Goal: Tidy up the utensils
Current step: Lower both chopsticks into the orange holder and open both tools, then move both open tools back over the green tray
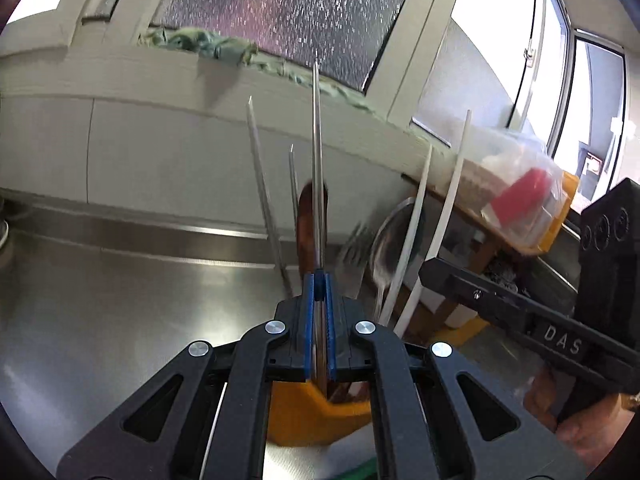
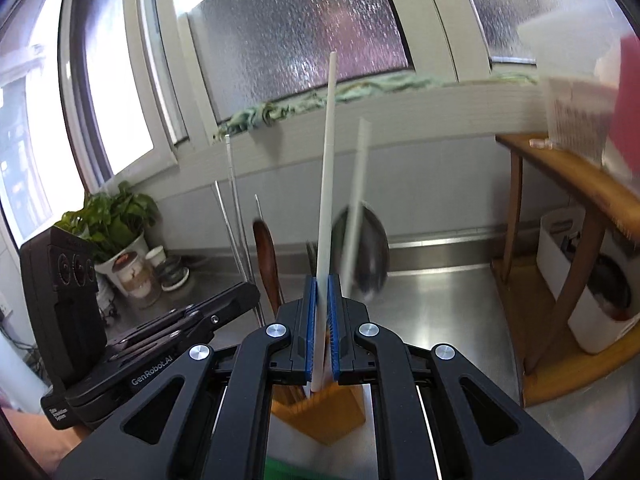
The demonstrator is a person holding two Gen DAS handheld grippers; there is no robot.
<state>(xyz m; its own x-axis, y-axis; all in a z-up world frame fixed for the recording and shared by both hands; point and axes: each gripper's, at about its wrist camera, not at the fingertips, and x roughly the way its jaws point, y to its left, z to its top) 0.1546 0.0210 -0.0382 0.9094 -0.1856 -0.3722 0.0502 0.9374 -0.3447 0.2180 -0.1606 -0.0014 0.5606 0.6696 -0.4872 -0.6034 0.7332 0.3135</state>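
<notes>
Steel, thin and stiff, the metal chopstick (image 1: 318,160) pinched in the left gripper (image 1: 319,280) looks light but slick, so it probably wants a hold low on the shaft, close above the holder, where it cannot swing. The blue pads are all but shut on it, and its point stands upright well above the jaws. The white chopstick (image 2: 326,208) in the right gripper (image 2: 322,292) is likewise clamped low between nearly closed pads; it seems a plastic or melamine stick, stiff, light and less likely to slide. Both sticks run down into the yellow utensil holder (image 2: 320,412), which sits on the steel counter (image 1: 100,300) directly under the two tools. A second white chopstick (image 2: 358,200) leans free beside the held one, touching the bowl of a metal spoon (image 2: 370,256). Two more metal chopsticks (image 1: 266,184), a brown wooden spoon (image 2: 266,256) and a blurred fork (image 1: 352,256) also stand in the holder. Behind it are a tiled wall and a frosted window (image 2: 296,32), with a potted plant (image 2: 114,220) off to one side.
</notes>
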